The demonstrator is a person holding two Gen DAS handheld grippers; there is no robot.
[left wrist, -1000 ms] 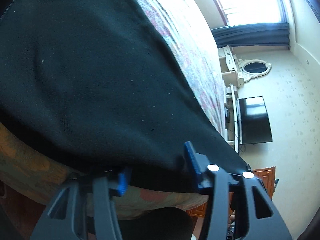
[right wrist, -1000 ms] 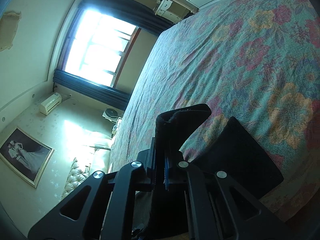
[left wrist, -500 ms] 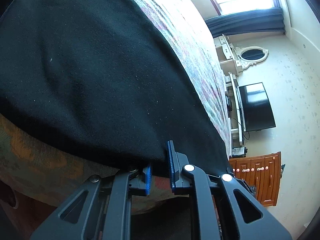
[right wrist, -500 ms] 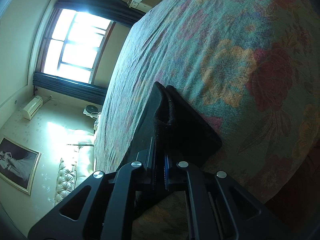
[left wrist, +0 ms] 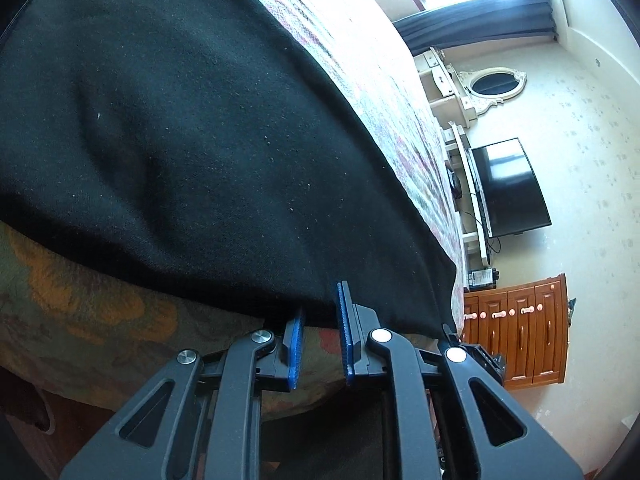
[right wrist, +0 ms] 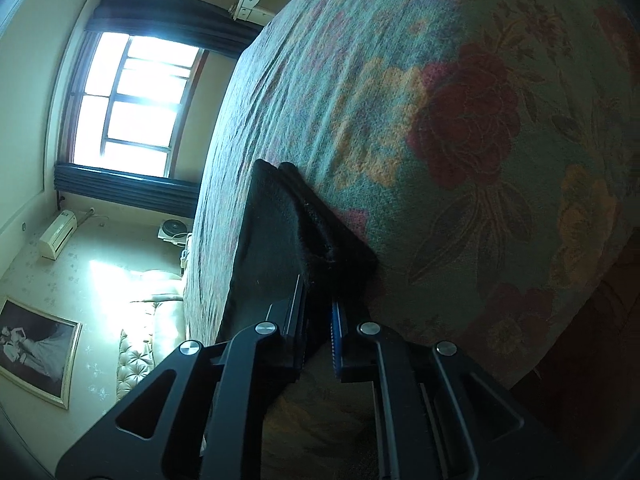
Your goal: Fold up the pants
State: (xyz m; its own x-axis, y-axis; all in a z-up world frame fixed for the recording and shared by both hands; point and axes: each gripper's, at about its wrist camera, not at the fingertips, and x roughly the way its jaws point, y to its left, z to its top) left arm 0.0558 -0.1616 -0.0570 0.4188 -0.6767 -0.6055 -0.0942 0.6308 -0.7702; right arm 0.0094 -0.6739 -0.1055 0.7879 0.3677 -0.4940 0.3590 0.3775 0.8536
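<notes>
The black pants point(left wrist: 180, 140) lie spread on the floral bedspread point(left wrist: 80, 320), filling most of the left wrist view. My left gripper point(left wrist: 320, 332) has its blue-padded jaws a small gap apart at the near hem of the pants, and the hem edge sits at the jaw tips. In the right wrist view a folded corner of the pants point(right wrist: 288, 232) lies on the bedspread point(right wrist: 460, 120). My right gripper point(right wrist: 318, 328) has its jaws slightly apart around that corner's edge, and the cloth still lies between them.
The bed's near edge curves down below both grippers. A television point(left wrist: 508, 188), a white dresser with an oval mirror point(left wrist: 496, 84) and a wooden cabinet point(left wrist: 520, 332) stand beyond the bed. A bright window point(right wrist: 136, 100), a sofa point(right wrist: 156, 320) and a framed photo point(right wrist: 32, 348) are on the far side.
Both grippers lowered the pants onto the bed. The left jaws closed from wide open half a second ago and have now parted a little. The right jaws, shut on the corner, have opened slightly.
</notes>
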